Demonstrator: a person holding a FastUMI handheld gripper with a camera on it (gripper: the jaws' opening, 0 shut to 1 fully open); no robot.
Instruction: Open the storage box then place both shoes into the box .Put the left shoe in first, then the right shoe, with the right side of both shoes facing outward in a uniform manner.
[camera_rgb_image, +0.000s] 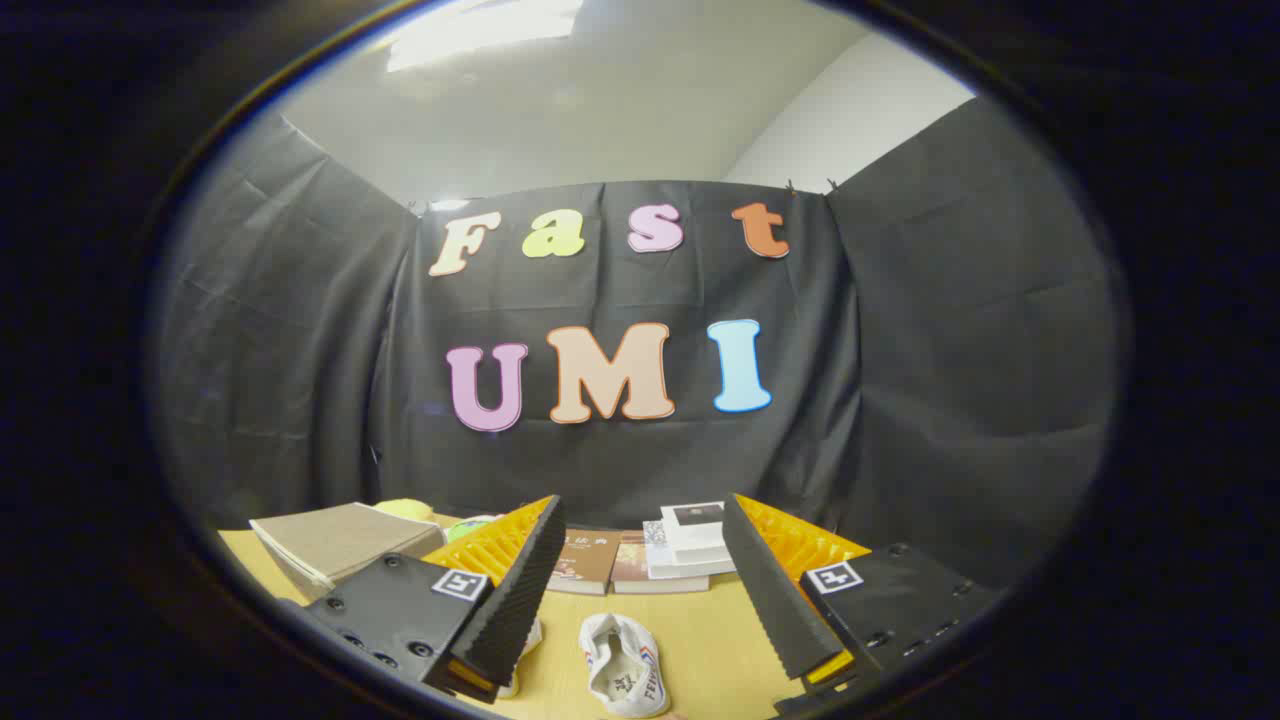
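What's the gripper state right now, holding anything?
Gripper: open, fingers spread wide, holding nothing. A white shoe lies on the table between the fingers, untouched.

1. Between your fingers lies a white shoe (625, 665), sole up on the worktop (715, 640). The sole is pale with a dark mark near its middle, and a blue and red stripe runs along its right edge. It points roughly away from you, tilted slightly to the left.
2. A second white shoe (527, 645) lies just left of the first. Most of it is hidden behind your left finger, so you cannot tell its pose.
3. The two shoes lie near each other; whether they touch cannot be told.
4. No storage box can be made out for certain.
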